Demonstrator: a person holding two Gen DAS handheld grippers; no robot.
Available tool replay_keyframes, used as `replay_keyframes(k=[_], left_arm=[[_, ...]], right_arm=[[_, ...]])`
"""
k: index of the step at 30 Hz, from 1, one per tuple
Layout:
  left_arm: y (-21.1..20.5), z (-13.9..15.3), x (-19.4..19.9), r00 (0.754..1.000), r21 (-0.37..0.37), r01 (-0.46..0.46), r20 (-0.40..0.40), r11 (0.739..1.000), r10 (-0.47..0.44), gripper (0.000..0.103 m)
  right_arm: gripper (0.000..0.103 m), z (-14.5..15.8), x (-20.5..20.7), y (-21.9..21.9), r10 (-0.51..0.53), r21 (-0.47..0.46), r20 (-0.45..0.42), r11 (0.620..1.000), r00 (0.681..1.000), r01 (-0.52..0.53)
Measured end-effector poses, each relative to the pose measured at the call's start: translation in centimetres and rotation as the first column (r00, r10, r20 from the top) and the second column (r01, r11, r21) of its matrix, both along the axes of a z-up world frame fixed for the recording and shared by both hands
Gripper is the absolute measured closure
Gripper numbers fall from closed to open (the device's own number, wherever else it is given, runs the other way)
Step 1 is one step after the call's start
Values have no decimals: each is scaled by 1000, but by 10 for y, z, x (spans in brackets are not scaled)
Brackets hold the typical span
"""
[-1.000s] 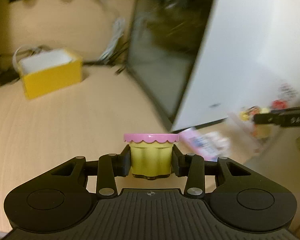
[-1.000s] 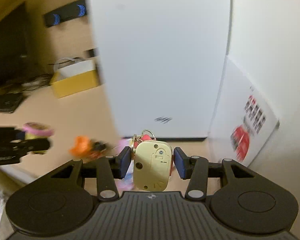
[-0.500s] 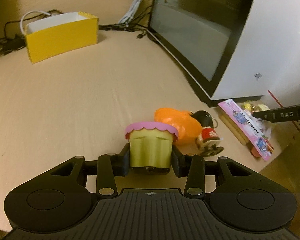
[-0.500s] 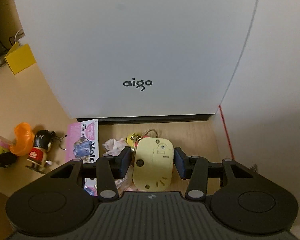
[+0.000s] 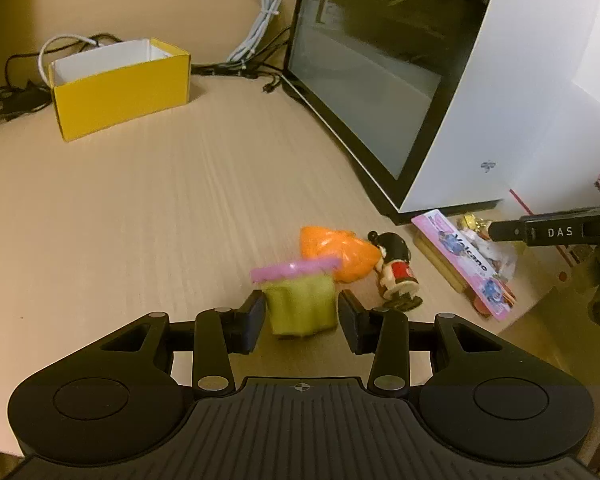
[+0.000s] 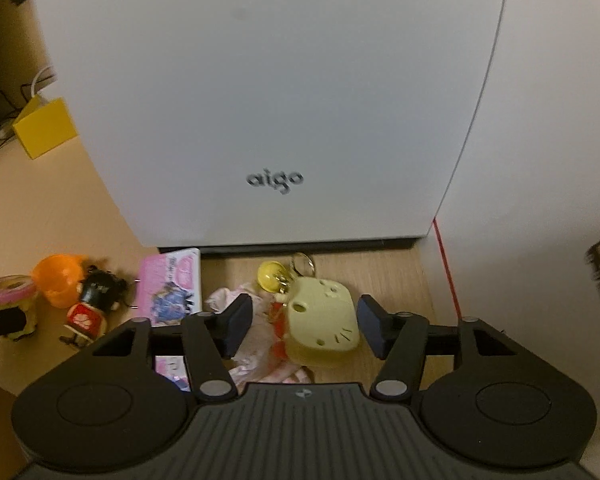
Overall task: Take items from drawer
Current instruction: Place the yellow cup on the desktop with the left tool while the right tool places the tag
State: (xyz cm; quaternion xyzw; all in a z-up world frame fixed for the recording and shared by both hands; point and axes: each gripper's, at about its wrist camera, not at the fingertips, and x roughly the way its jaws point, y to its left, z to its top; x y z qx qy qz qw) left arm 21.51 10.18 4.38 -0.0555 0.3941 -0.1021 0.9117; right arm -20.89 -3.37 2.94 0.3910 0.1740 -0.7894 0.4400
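Note:
A yellow-green cup with a pink scalloped rim [image 5: 299, 299] sits tilted and blurred on the wooden table [image 5: 140, 220], between the fingers of my left gripper [image 5: 302, 322]. The jaws stand open with a gap on each side of the cup. In the right wrist view a pale yellow cat-face toy on a key ring [image 6: 321, 320] lies on the table between the spread fingers of my right gripper [image 6: 304, 326], which is open and clear of it. The cup [image 6: 8, 292] also shows at the far left of that view.
An orange toy [image 5: 336, 252], a small black-haired doll [image 5: 396, 272] and a pink packet [image 5: 464, 264] lie right of the cup. A white computer case [image 6: 260, 100] stands close behind. A yellow box [image 5: 120, 84] and cables sit at the back left.
Both grippers came down to the table and opened. The left one let go of the cup and the right one let go of the yellow cat-face toy.

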Motion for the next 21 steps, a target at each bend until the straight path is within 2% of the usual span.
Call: replay_keyframes(k=[6, 10, 12, 16, 18, 21], left_arm=[[10, 4, -12, 999, 4, -32, 8, 999, 32, 59], [12, 6, -23, 1000, -2, -23, 13, 1000, 23, 59], [11, 10, -32, 1000, -6, 5, 16, 1000, -5, 59], [0, 15, -54, 995, 16, 105, -1, 994, -105, 60], [-4, 15, -64, 989, 28, 147, -17, 989, -146, 60], [-8, 11, -78, 979, 28, 201, -52, 979, -199, 60]], right_arm=[[43, 18, 24, 12, 38, -27, -48, 999, 998, -40], [43, 37, 31, 17, 98, -62, -43, 993, 994, -101], [43, 45, 34, 9, 140, -68, -20, 988, 990, -142], [43, 40, 78, 7, 241, -61, 45, 969, 969, -238], [43, 46, 104, 19, 290, -47, 78, 957, 954, -287], [43, 34, 125, 28, 366, -23, 134, 930, 921, -366]])
